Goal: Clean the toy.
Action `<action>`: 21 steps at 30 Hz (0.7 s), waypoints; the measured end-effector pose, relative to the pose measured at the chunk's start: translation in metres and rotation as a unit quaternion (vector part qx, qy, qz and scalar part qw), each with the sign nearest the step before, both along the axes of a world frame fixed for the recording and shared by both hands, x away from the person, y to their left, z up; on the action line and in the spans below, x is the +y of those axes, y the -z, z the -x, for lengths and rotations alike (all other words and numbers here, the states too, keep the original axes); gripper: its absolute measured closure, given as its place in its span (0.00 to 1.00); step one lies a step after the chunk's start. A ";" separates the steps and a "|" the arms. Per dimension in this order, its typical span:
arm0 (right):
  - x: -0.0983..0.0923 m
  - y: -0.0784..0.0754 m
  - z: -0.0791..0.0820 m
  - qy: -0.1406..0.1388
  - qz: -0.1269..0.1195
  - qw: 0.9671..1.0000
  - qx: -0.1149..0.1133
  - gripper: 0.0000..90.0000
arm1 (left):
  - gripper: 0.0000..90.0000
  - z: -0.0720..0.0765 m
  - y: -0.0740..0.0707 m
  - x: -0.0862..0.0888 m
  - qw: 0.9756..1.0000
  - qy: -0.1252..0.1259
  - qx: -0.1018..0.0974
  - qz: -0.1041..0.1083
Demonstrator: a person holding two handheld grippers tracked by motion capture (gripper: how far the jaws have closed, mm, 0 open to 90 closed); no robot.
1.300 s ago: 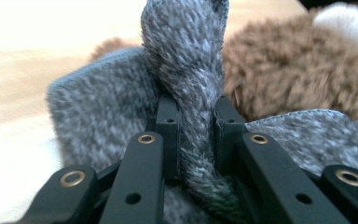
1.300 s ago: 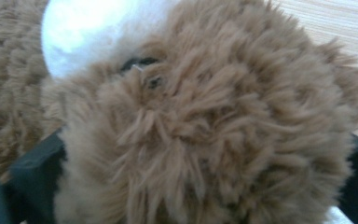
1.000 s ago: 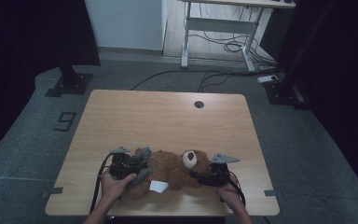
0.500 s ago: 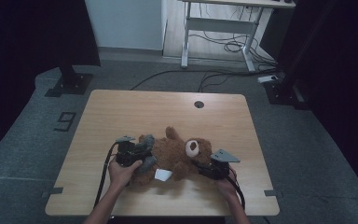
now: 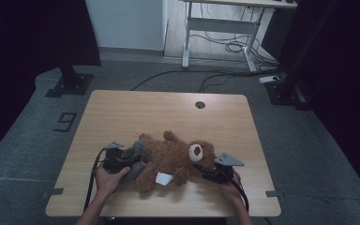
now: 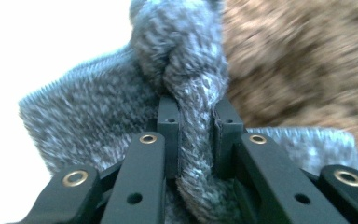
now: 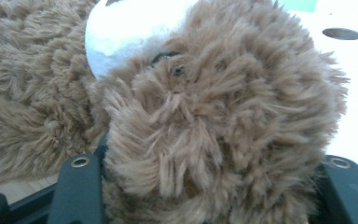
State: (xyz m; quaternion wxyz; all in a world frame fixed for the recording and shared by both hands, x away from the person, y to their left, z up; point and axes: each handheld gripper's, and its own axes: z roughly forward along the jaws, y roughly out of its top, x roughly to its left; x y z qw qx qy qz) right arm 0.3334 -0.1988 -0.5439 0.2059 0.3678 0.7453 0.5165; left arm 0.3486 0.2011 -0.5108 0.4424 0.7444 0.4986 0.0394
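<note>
A brown teddy bear (image 5: pixel 173 157) lies on its back on the wooden table (image 5: pixel 168 112), head to the right, with a white tag (image 5: pixel 163 178) at its near side. A grey knit garment (image 5: pixel 133 157) sits at its left end. My left gripper (image 5: pixel 124 161) is shut on a bunched fold of that grey knit (image 6: pixel 98 116), which is pinched between the jaws of the left gripper (image 6: pixel 196 135). My right gripper (image 5: pixel 205 169) is at the bear's head. The furry head (image 7: pixel 223 116) is clasped between the jaws of the right gripper (image 7: pixel 209 186), and its white muzzle (image 7: pixel 126 28) shows above.
A round cable hole (image 5: pixel 200 104) sits near the table's far edge. The far half of the tabletop is bare wood. On the floor beyond stand a desk frame (image 5: pixel 220 28) with cables and dark stands at the left and right.
The bear has shifted away from the front edge and turned so its muzzle faces up. Both hands moved a little farther onto the table with it, and both grips stayed.
</note>
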 end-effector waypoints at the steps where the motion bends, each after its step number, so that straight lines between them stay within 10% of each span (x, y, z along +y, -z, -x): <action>1: 0.000 0.000 0.000 0.000 0.000 1.000 0.000 0.41 | 0.86 0.003 -0.008 -0.003 1.000 0.006 -0.019 0.006; 5: 0.000 0.000 0.000 0.001 0.002 1.000 0.000 0.41 | 0.86 0.009 -0.039 -0.029 0.996 0.039 -0.076 0.027; 9: 0.000 0.000 0.000 0.001 0.002 1.000 0.000 0.41 | 0.85 0.002 -0.047 -0.069 0.993 0.060 -0.096 -0.017; 17: -0.001 0.001 -0.001 0.003 -0.002 1.000 0.004 0.41 | 0.86 -0.017 -0.014 -0.050 0.997 0.047 -0.020 0.063; 21: 0.000 0.001 0.000 0.004 -0.002 1.000 0.004 0.41 | 0.86 -0.014 -0.001 -0.036 1.000 0.030 0.003 0.002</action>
